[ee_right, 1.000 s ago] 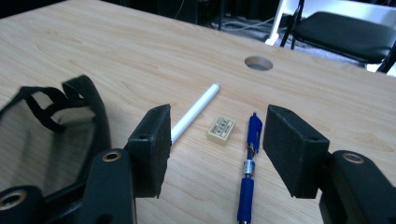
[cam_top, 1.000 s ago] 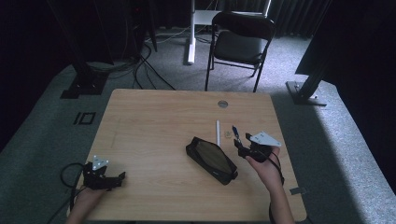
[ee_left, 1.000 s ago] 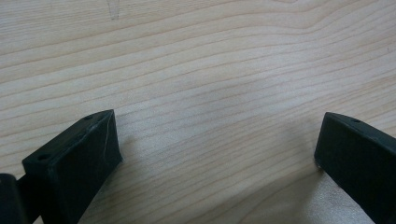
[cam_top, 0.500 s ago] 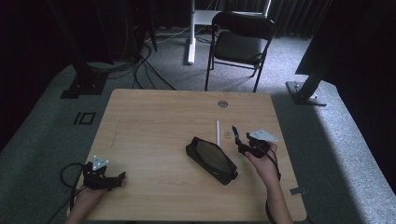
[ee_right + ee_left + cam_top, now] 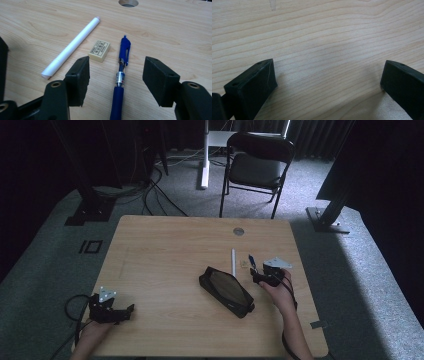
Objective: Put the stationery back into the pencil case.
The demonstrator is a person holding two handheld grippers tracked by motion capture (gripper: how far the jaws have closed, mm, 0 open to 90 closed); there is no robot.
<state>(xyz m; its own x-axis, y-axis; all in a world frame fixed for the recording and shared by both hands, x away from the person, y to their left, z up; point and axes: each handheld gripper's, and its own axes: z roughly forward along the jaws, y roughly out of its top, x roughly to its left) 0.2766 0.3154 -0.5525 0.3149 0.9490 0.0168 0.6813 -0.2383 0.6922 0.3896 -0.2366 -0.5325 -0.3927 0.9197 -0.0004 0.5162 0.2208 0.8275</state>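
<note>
A blue pen (image 5: 120,77) lies flat on the wooden table (image 5: 165,255), lengthwise between the jaws of my right gripper (image 5: 117,66). The jaws have just been opening, and neither pad touches the pen. Left of the pen are a small cream eraser (image 5: 99,51) and a white stick (image 5: 72,47). In the high view the right gripper (image 5: 254,270) sits low at the table's right, with the pen (image 5: 251,261), the eraser (image 5: 243,264) and the white stick (image 5: 233,262) just beyond it. My left gripper (image 5: 131,309) rests open at the front left, over bare wood (image 5: 329,70).
A black pencil case (image 5: 226,291) lies slantwise just left of the right gripper. A round cable hole (image 5: 238,231) is near the table's far edge. A folding chair (image 5: 257,165) stands beyond the table. Cables trail on the floor at far left.
My right gripper has sunk toward the table and edged slightly left, and its jaws stand a little wider around the pen. The left gripper has not moved.
</note>
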